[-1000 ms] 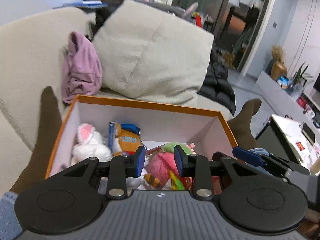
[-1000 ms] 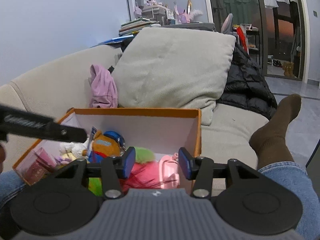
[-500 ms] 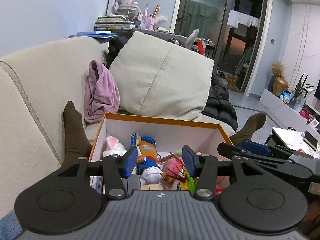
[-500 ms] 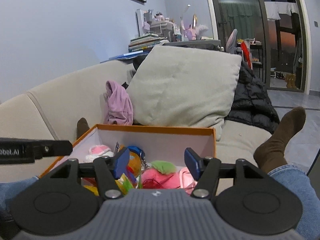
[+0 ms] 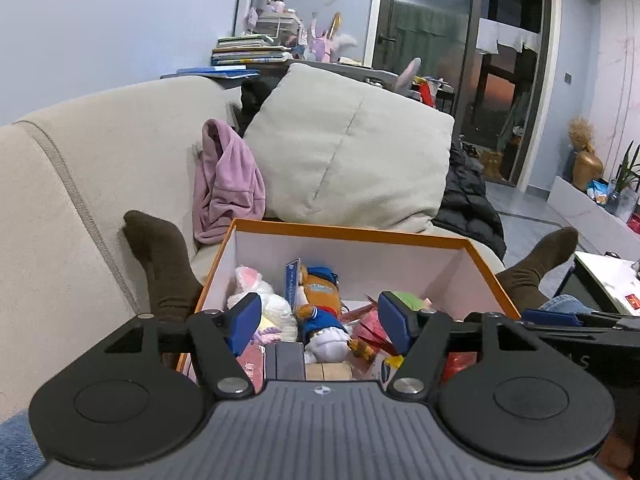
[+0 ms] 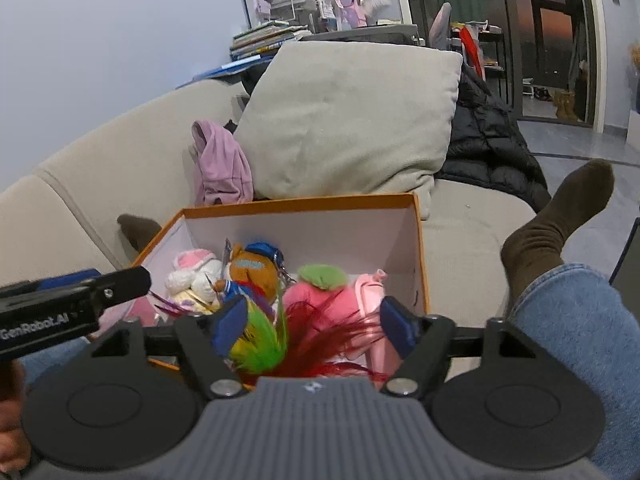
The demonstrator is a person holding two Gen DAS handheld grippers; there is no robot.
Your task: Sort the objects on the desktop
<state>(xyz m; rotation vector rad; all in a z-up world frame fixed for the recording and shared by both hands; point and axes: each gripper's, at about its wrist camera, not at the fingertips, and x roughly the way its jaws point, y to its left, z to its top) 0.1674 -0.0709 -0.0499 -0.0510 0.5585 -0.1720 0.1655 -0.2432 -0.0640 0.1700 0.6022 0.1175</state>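
Observation:
An orange-rimmed white box [image 5: 352,233] [image 6: 304,204] sits on the sofa between the person's legs. It holds a white and pink plush bunny [image 5: 256,292] [image 6: 192,276], an orange plush doll in blue [image 5: 320,304] [image 6: 252,272], a pink plush with a green top [image 6: 320,288] and red and green feathers [image 6: 280,344]. My left gripper [image 5: 320,320] is open and empty above the box's near side. My right gripper [image 6: 312,320] is open and empty over the feathers. The left gripper's side shows in the right wrist view [image 6: 72,300].
A beige sofa [image 5: 80,168] with a large cushion [image 5: 344,148], a lilac garment [image 5: 224,188] and a black jacket [image 6: 488,148] lies behind the box. Feet in brown socks [image 5: 160,256] [image 6: 552,220] flank it. A low white table [image 5: 608,276] is at the right.
Both grippers have pulled back and tilted up, so more of the room shows. Both sets of jaws have opened wider. The box contents have stayed in place.

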